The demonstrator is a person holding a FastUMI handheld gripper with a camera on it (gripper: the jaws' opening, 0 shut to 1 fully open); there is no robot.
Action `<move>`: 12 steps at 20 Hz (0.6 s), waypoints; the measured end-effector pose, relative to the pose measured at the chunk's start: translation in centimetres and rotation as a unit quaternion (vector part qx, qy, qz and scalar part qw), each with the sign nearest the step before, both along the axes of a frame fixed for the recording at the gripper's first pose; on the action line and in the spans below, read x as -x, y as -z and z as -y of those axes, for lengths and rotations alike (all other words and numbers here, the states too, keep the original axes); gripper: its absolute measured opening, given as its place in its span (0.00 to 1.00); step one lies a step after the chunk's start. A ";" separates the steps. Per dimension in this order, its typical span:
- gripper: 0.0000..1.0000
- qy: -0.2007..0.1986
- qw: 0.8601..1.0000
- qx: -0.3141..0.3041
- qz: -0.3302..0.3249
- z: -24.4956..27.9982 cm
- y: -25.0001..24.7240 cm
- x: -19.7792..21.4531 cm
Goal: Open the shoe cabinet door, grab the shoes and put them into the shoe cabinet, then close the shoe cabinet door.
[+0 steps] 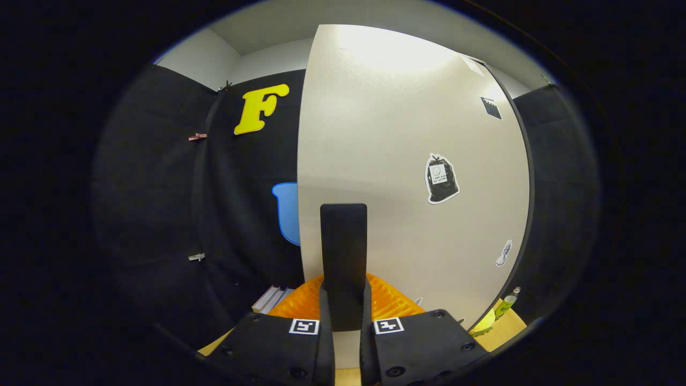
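Two fingers of my gripper [343, 321] sit at the near edge of what I see, drawn close together with a dark upright handle [343, 252] between them; both fingers [326, 316] appear to press on its lower end, so I read the gripper as clamped on the handle. That handle rises straight up from between the fingers and belongs to the shoe cabinet door [407, 161], a pale, lightly textured panel standing just ahead of me, with its free edge to my left.

Just behind the fingers, low down, an orange ridged object [388, 303] lies against the foot of the door; I cannot tell what it is. Left of it a few flat grey pieces [270, 299] lean together on the wooden floor [506, 329].

On the door face I see a black bag-shaped sticker [442, 178] to the right of the handle, a small pale sticker [504, 253] lower down, and a dark square one [491, 108] near the top.

Beyond the door's right edge, a green bottle [506, 305] and a yellow-green item [484, 323] stand on the floor.
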State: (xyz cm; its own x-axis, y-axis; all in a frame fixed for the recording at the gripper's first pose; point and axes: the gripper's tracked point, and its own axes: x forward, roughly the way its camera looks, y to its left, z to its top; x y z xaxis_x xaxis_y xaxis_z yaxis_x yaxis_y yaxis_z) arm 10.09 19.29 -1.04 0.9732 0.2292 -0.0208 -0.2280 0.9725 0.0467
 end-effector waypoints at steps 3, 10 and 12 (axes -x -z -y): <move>0.22 -0.012 1.000 -0.003 0.000 1.2 -0.1 2.5; 0.22 -0.023 1.000 -0.006 0.004 5.3 -0.2 7.7; 0.22 -0.025 1.000 -0.006 0.003 6.6 -0.2 8.7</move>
